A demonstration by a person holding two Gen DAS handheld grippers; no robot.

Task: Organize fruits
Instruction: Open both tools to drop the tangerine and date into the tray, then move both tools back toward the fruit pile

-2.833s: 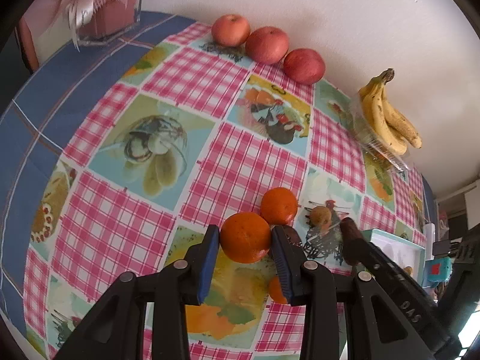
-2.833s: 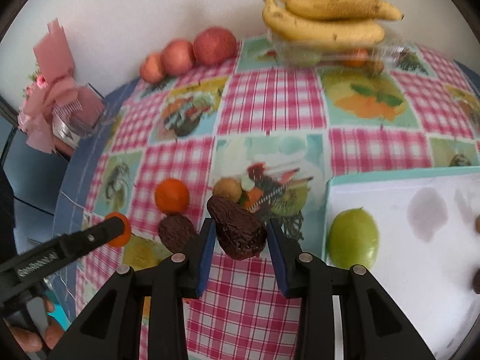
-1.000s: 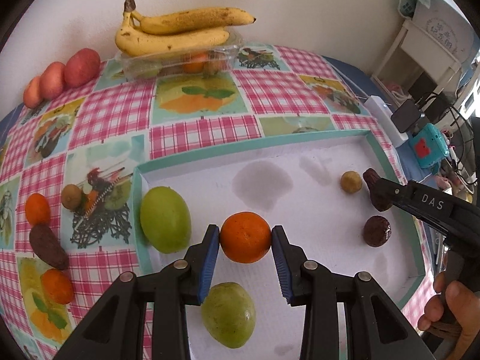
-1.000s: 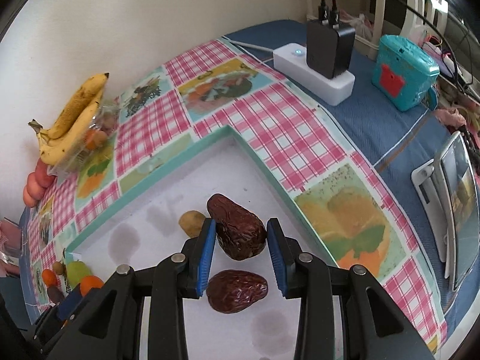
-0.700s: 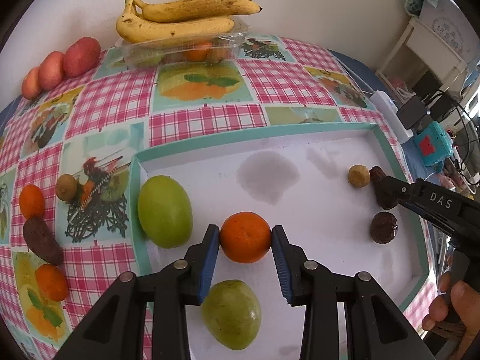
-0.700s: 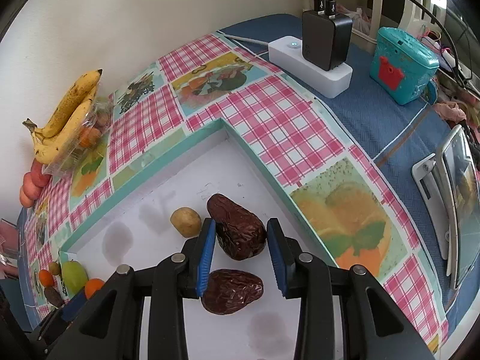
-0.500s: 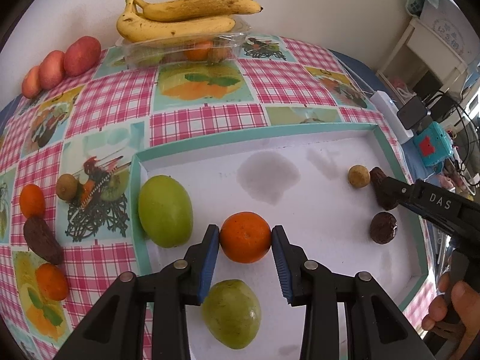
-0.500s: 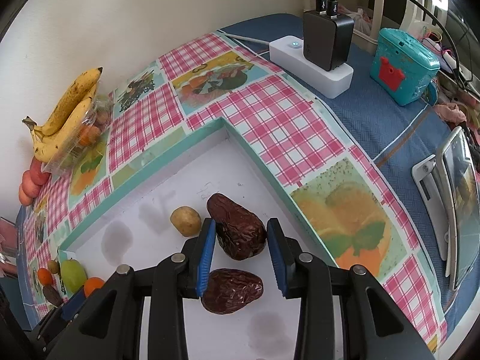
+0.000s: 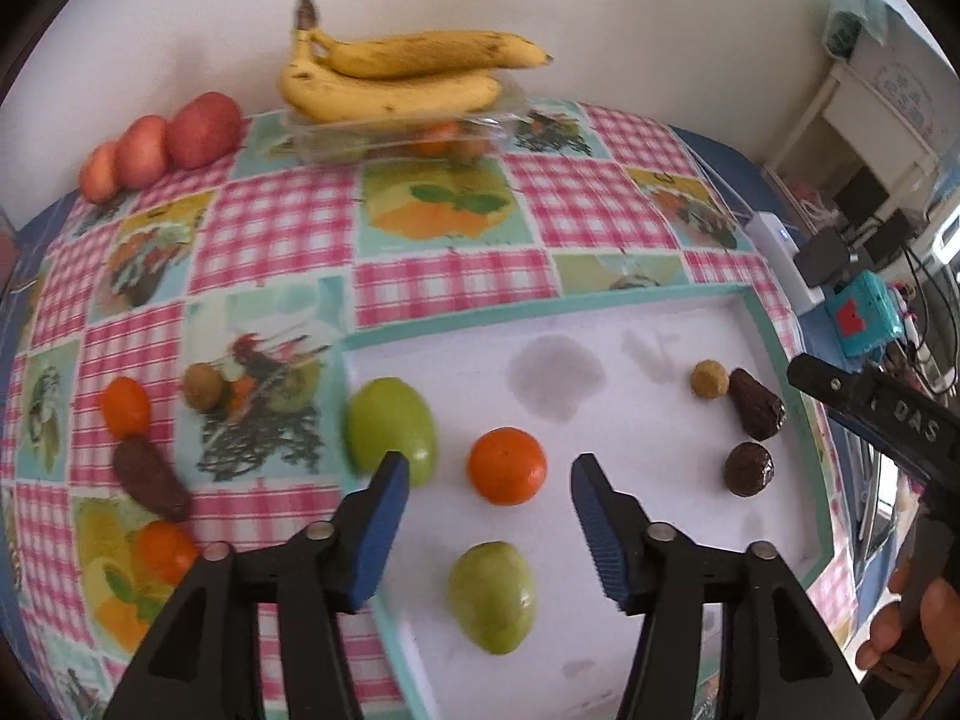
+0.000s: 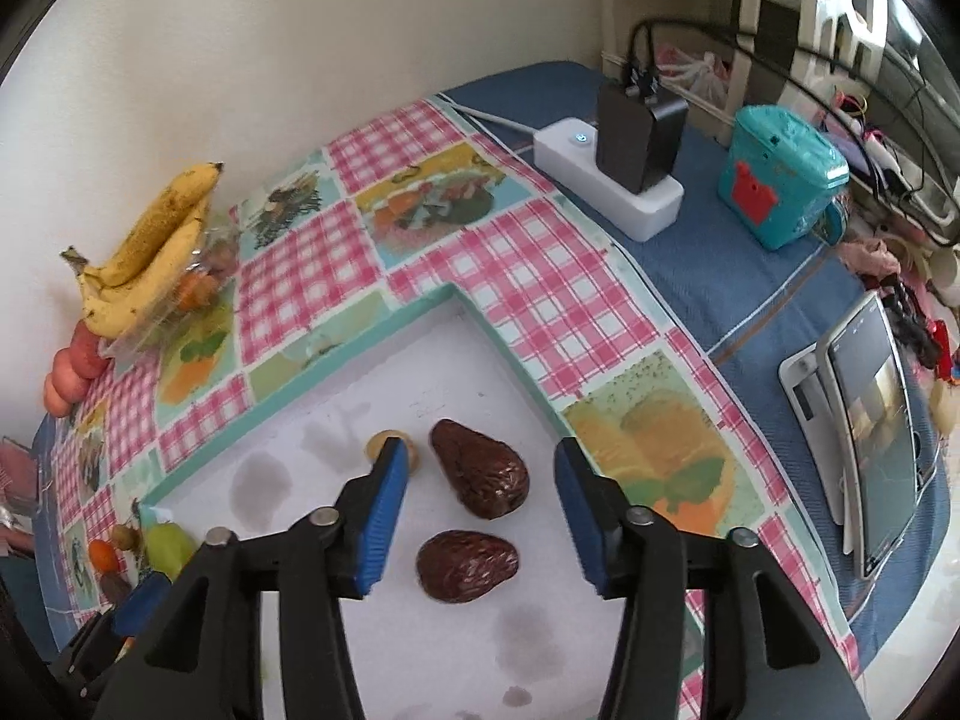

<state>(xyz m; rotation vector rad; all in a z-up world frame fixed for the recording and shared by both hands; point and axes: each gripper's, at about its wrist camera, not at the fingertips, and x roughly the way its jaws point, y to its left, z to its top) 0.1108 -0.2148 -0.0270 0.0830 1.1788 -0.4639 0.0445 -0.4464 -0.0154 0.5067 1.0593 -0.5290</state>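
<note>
This was a home, a lived-in room and no lab. The surface wore a pink checked oilcloth [image 9: 270, 234] printed with fruit over a blue cloth [image 10: 738, 276]. Bananas [image 9: 396, 78] and apples [image 9: 162, 144] sat against a plain wall. A power strip [image 10: 606, 186] with a charger, a tablet [image 10: 870, 438] on a stand, a teal toy [image 10: 780, 180] and tangled cables crowded one end.

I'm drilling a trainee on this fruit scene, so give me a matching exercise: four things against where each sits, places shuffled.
Things:
1. orange
2. bananas
3. red apples
4. dark brown fruit

Places:
A. in a row by the wall
B. on the clear plastic box
C. in the tray, between the left gripper's open jaws
D. in the tray, between the right gripper's open jaws

Pairs: 1-C, 2-B, 3-A, 4-D
</note>
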